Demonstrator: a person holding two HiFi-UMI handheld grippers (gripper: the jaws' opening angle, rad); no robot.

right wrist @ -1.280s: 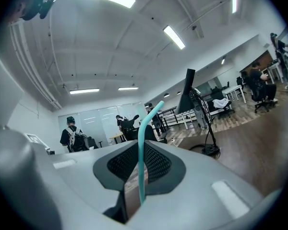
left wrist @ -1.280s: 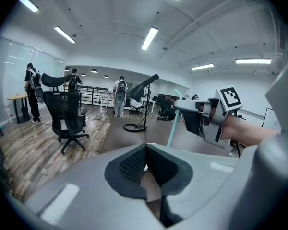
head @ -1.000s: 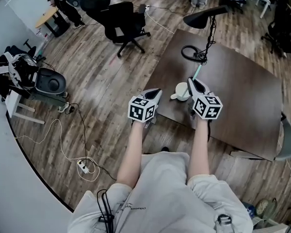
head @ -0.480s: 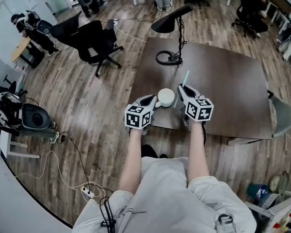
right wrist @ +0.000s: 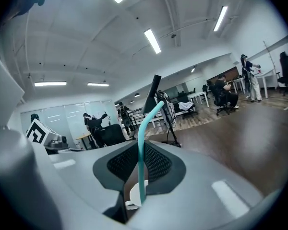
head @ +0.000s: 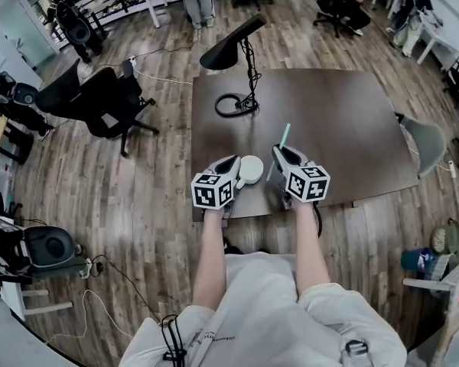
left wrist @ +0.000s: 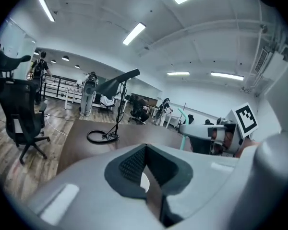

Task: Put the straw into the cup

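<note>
A white cup (head: 251,168) stands near the front edge of the dark brown table (head: 329,121). My left gripper (head: 231,164) meets the cup's left side; in the left gripper view its jaws (left wrist: 145,174) are drawn together on a white sliver of the cup (left wrist: 143,180), apparently the handle. My right gripper (head: 278,153) sits just right of the cup, shut on a teal straw (head: 283,138) that sticks up and away from it. The right gripper view shows the straw (right wrist: 143,143) pinched upright between the pads, bent at the top, with the cup (right wrist: 133,195) below.
A black desk lamp (head: 233,40) with a coiled cable at its base (head: 231,105) stands at the table's far left. A black office chair (head: 99,98) is on the floor to the left. A grey chair (head: 428,140) is at the table's right edge.
The head view has swung, so the table sits more centrally. My left gripper has come in from apart to touch the cup's left side. The right gripper still holds the straw beside the cup.
</note>
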